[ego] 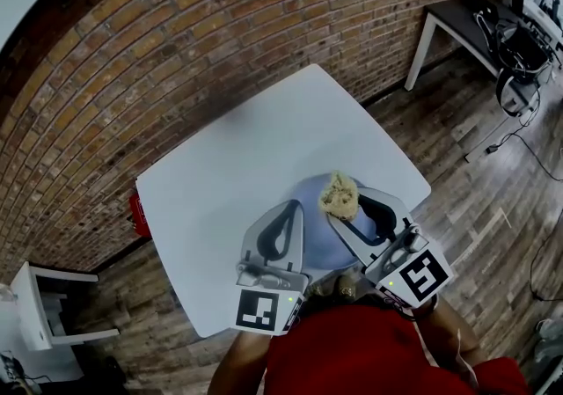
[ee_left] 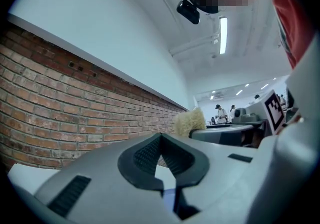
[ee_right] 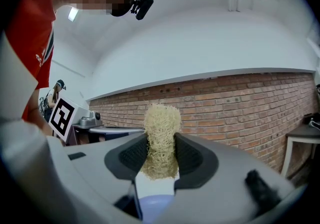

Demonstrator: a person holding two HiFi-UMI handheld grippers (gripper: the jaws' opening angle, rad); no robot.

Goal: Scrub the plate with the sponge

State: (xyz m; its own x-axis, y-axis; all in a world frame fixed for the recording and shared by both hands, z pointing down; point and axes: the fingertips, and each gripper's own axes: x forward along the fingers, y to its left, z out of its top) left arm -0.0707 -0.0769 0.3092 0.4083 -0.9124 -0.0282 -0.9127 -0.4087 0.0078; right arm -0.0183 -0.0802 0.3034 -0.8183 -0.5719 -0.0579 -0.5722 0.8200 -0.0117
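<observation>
A pale blue plate [ego: 318, 239] lies on the white table [ego: 229, 173] near its front edge, partly hidden under both grippers. My right gripper [ego: 350, 206] hangs over the plate's far side, shut on a straw-coloured fibrous sponge [ego: 339, 195]. In the right gripper view the sponge [ee_right: 162, 123] sticks up between the pads of the right gripper [ee_right: 160, 153], and the plate [ee_right: 152, 203] shows below. My left gripper [ego: 290, 207] is over the plate's left edge, shut with nothing in it. The left gripper's [ee_left: 160, 137] tips meet in its own view, where the sponge [ee_left: 190, 122] shows to the right.
A brick wall [ego: 176, 41] runs behind the table. A red object [ego: 136, 213] sits at the table's left edge and a white shelf unit [ego: 40, 305] stands at lower left. A dark table [ego: 475, 24] with gear is at upper right. The floor [ego: 475, 200] is wood.
</observation>
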